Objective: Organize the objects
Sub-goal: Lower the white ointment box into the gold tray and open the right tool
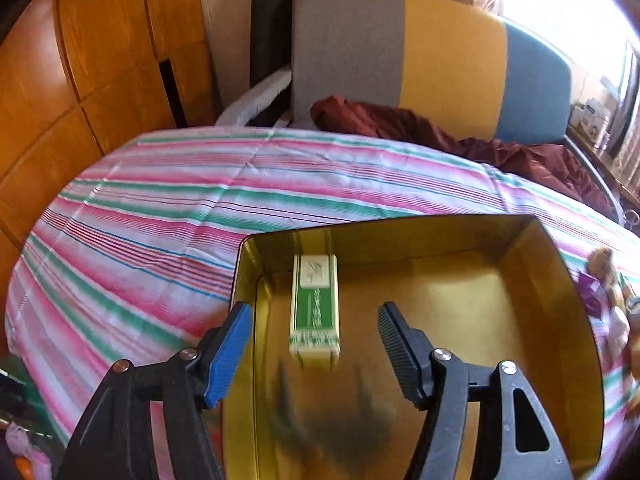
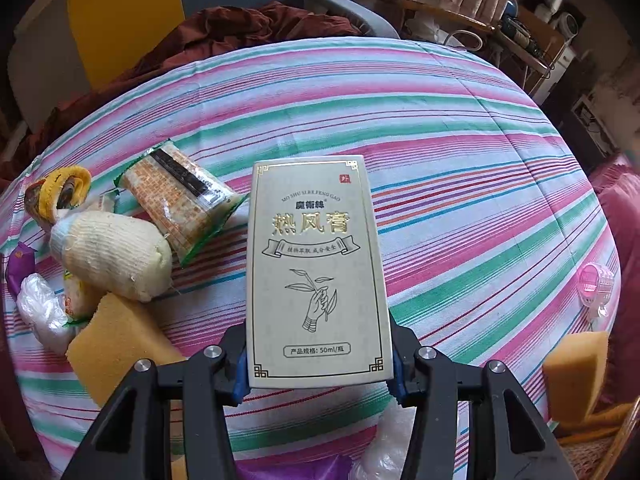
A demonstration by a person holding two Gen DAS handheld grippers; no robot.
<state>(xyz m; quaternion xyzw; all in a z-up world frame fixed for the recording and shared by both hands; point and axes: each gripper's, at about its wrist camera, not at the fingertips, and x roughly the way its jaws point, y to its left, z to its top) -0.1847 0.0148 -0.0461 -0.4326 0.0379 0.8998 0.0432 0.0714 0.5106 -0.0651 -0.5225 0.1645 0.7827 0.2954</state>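
Glossy gold metal tin, matt woven striped cloth, perhaps cardboard box with shiny print

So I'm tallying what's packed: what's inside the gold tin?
One green and white box lies in the gold tin. The near end is hidden behind the left gripper.

**Striped bed, items on the cover**

Bed under pink, green and white striped cover. On it: gold tin, maroon cloth at the far edge, a snack packet, knitted roll, two yellow sponges, plastic bag, pink roller.
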